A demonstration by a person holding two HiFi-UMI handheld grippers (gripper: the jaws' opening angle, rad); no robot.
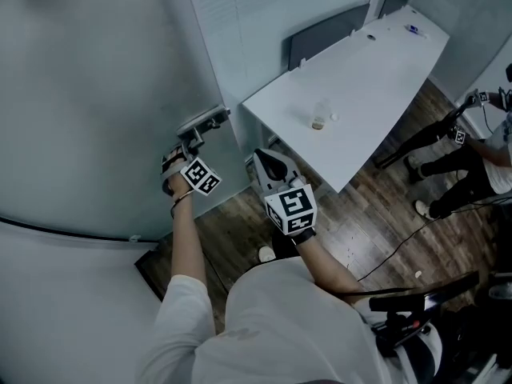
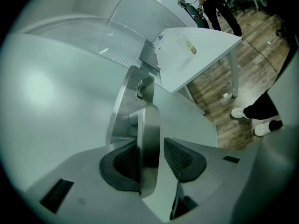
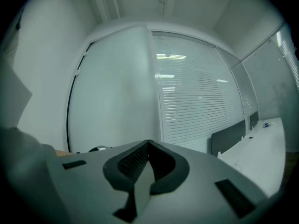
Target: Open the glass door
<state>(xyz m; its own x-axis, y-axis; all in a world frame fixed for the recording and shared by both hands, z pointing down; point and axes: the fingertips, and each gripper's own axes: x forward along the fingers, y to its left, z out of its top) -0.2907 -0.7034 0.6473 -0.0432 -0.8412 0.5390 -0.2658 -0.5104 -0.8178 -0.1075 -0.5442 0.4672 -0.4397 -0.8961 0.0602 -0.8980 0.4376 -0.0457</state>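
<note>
The glass door [image 1: 104,94] is a large frosted pane filling the left of the head view. Its metal lever handle [image 1: 204,121] sticks out near the door's edge. My left gripper [image 1: 194,137] is closed around this handle. In the left gripper view the handle [image 2: 148,134] runs between the two dark pads of the left gripper [image 2: 152,160], and its steel backplate [image 2: 122,101] lies behind it. My right gripper [image 1: 268,162] hovers a little right of the door's edge, shut and empty. In its own view the right gripper [image 3: 147,160] points level at the frosted pane [image 3: 117,92].
A white table [image 1: 376,78] stands just right of the door with a small cup [image 1: 319,122] on it and dark chairs [image 1: 320,34] behind. Another person [image 1: 472,166] stands at the right on the wooden floor [image 1: 376,206], where a cable lies. A blinds-covered glass wall [image 3: 201,101] continues beyond the door.
</note>
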